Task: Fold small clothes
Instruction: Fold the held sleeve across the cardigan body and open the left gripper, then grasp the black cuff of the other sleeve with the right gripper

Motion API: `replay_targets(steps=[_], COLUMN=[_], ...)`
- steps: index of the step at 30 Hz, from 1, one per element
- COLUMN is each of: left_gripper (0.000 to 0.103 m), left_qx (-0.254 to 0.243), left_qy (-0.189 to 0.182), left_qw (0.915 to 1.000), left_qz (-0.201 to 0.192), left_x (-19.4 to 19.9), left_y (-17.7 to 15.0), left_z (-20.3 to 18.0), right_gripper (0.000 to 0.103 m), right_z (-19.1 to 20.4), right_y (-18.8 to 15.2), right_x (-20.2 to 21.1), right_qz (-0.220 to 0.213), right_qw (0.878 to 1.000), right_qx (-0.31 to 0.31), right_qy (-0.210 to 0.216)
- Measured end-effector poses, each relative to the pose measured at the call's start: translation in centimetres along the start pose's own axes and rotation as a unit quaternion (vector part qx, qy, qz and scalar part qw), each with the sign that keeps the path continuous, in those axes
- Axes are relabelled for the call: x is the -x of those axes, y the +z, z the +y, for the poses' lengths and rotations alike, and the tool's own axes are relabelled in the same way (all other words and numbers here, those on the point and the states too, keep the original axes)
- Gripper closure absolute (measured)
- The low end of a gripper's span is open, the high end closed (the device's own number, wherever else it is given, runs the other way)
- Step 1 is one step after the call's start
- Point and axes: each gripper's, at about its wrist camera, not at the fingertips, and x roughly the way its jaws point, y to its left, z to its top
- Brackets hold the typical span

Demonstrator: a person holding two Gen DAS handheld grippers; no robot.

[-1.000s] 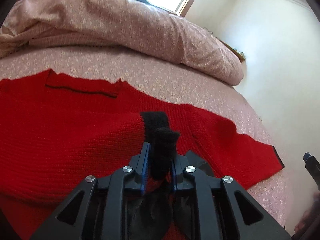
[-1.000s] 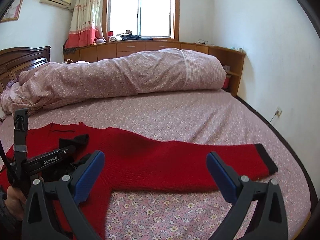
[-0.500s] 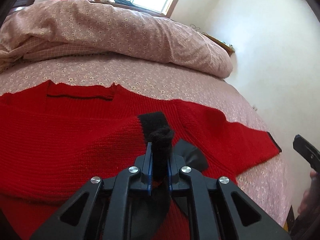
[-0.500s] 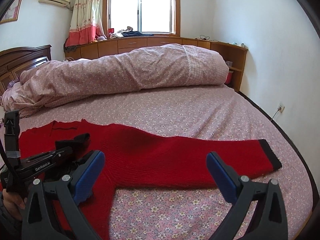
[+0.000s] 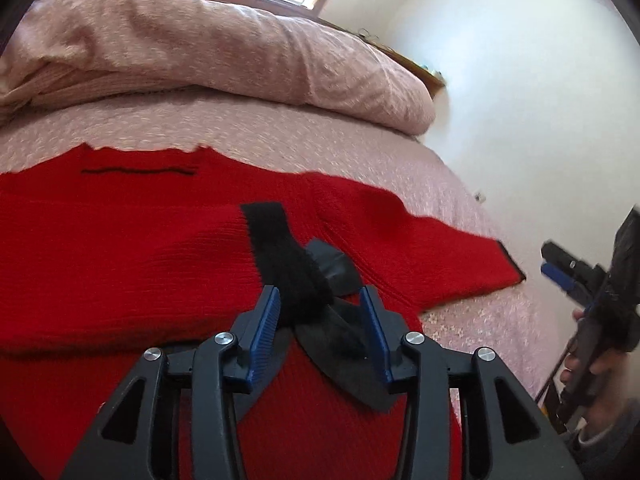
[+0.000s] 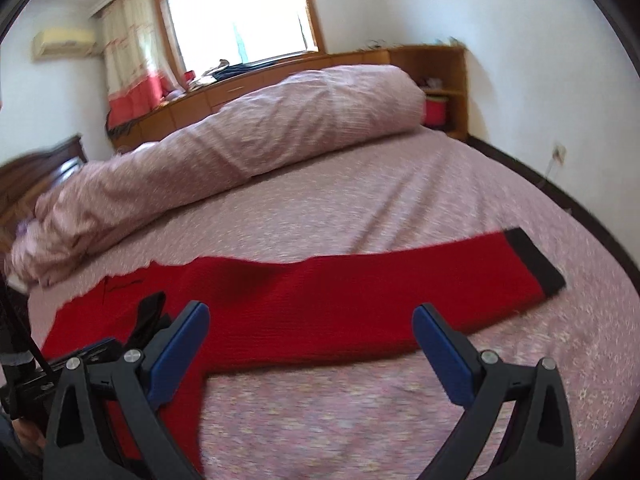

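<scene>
Red sweater [image 5: 120,264] on the bed [image 6: 360,208]: first sleeve folded in, being let go.

My left hand-held gripper [image 5: 320,312] is opening; the black cuff [image 5: 280,256] lies between its pads, resting against the left one, across the sweater's body. My right hand-held gripper [image 6: 312,344] stands spread wide, holding nothing. Next, I judge, it must reach the far sleeve [image 6: 400,280], stretched flat, and pinch near its cuff. Containers: none in use; shelves by the wall, contents too blurred to tell.

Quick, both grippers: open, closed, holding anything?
Left gripper: jaws opening, black cuff between them, no longer pinched.
Right gripper: open wide, holding nothing.
</scene>
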Motion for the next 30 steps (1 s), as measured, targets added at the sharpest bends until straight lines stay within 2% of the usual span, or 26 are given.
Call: replay_targets(steps=[2, 4, 7, 9, 12, 13, 14, 15, 17, 20, 23, 26, 30], left_gripper=[0.066, 0.066, 0.066, 0.066, 0.061, 0.055, 0.052, 0.052, 0.052, 0.052, 0.052, 0.052, 0.052], left_qx=[0.005, 0.025, 0.061, 0.060, 0.041, 0.030, 0.023, 0.020, 0.022, 0.027, 0.029, 0.030, 0.032], left_qy=[0.037, 0.101, 0.133, 0.158, 0.176, 0.177, 0.179, 0.182, 0.180, 0.174, 0.172, 0.171, 0.168], left_qw=[0.9990, 0.9934, 0.9873, 0.9841, 0.9828, 0.9829, 0.9831, 0.9827, 0.9829, 0.9838, 0.9841, 0.9842, 0.9846], left_qz=[-0.024, -0.049, -0.061, -0.053, -0.039, -0.039, -0.034, -0.031, -0.033, -0.035, -0.036, -0.036, -0.037], left_x=[0.9, 1.3, 0.7, -0.9, -2.3, -2.4, -2.7, -2.8, -2.8, -2.5, -2.5, -2.5, -2.4], left_y=[0.3, 0.7, 0.7, 0.1, -0.5, -0.5, -0.6, -0.7, -0.7, -0.6, -0.6, -0.6, -0.6], left_z=[0.9, 2.2, 3.9, 4.6, 4.0, 3.6, 3.4, 3.3, 3.5, 3.8, 3.9, 4.0, 3.9], right_gripper=[0.000, 0.000, 0.000, 0.000, 0.000, 0.000, 0.000, 0.000, 0.000, 0.000, 0.000, 0.000, 0.000], right_z=[-3.3, -6.8, -11.8, -15.9, -21.0, -22.3, -24.0, -25.0, -26.5, -27.1, -27.1, -26.5, -26.6], right_y=[0.5, 1.0, 1.2, 0.9, -0.4, -0.9, -1.8, -2.4, -3.2, -2.7, -2.3, -1.5, -0.7], right_x=[0.4, 0.7, 0.8, 0.4, -0.6, -1.0, -1.8, -2.3, -3.3, -4.2, -5.5, -6.8, -7.8], right_qz=[0.001, 0.003, 0.012, 0.019, 0.026, 0.029, 0.031, 0.031, 0.019, -0.005, -0.005, -0.003, -0.024], right_qw=[1.000, 0.998, 0.994, 0.987, 0.969, 0.960, 0.945, 0.934, 0.913, 0.903, 0.902, 0.907, 0.898], right_qx=[-0.030, -0.061, -0.109, -0.157, -0.244, -0.276, -0.323, -0.350, -0.397, -0.414, -0.412, -0.398, -0.408], right_qy=[-0.005, -0.008, -0.003, 0.010, 0.019, 0.029, 0.046, 0.059, 0.088, 0.118, 0.129, 0.134, 0.165])
